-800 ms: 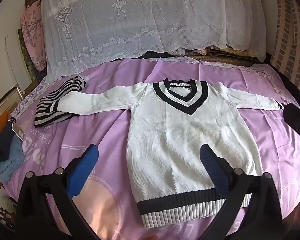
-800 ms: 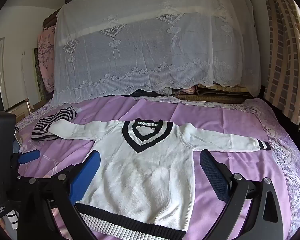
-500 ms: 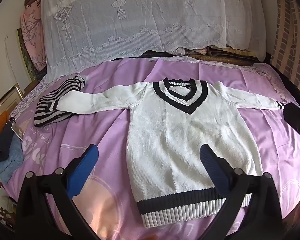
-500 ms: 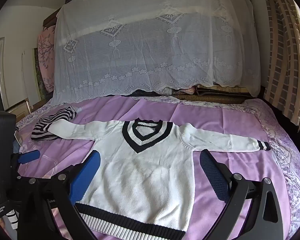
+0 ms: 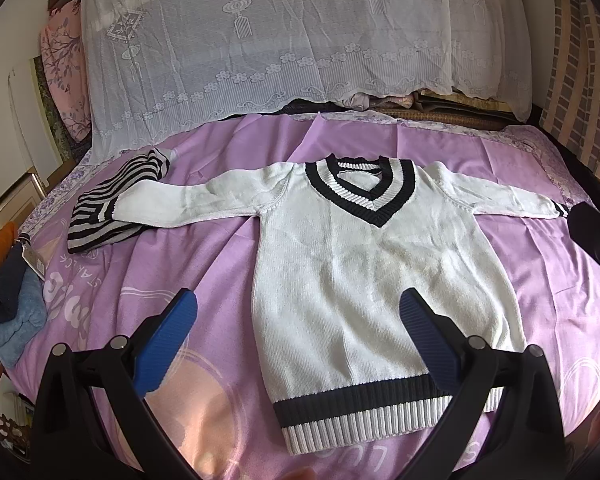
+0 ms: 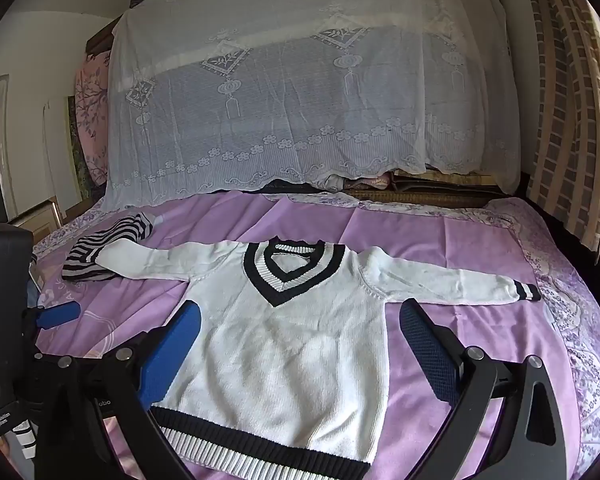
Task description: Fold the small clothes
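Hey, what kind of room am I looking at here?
Most likely a home bedroom: a white sweater lies spread on a bed's purple sheet, with stacked bedding under a white lace cover at the far end.

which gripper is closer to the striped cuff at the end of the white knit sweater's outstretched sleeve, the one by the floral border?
Right. The right gripper hovers open over the sweater's body, the striped cuff just beyond its outer finger. The left gripper hovers open over the opposite hem side, farther away.
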A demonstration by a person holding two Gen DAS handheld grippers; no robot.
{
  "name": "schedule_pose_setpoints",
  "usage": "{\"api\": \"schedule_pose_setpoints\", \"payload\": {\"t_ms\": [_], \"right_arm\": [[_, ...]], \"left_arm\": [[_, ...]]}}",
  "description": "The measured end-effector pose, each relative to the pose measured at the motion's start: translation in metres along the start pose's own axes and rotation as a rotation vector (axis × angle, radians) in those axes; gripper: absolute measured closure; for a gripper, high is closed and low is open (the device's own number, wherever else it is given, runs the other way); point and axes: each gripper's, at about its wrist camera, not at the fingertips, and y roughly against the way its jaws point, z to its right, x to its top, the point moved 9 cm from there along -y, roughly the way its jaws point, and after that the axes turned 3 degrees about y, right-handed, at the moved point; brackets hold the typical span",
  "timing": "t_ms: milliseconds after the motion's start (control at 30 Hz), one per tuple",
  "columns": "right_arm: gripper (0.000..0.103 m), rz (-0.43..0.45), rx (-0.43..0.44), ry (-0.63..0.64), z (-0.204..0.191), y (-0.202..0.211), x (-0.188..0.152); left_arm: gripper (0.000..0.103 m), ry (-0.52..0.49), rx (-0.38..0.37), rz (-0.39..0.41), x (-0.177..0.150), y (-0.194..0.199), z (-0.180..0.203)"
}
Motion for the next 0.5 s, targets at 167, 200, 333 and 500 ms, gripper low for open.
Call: {"api": "schedule_pose_setpoints", "payload": {"t_ms": [167,200,333,500], "right_arm": [[0.003,0.000,0.000,0.000,0.0000,0.0002,0.0002],[0.003,0.000,0.000,0.000,0.0000,0.0001,0.0001],[0.003,0.000,0.000,0.000,-0.0001,0.0001,0.0001],[0.003,0.000,0.000,0.000,-0.0001,0.0001,0.0000]], "left_arm": [[0.004,0.000,-0.001,0.002,-0.0014,0.0008,-0.0015],[0.004,-0.003,0.000,0.002,-0.0023,0.0007,0.0005],[0.004,-0.003,0.001,0.000,-0.0026,0.0009,0.0006],[0.004,-0.003,-0.004,-0.009,-0.0038,-0.0002,0.0008]]}}
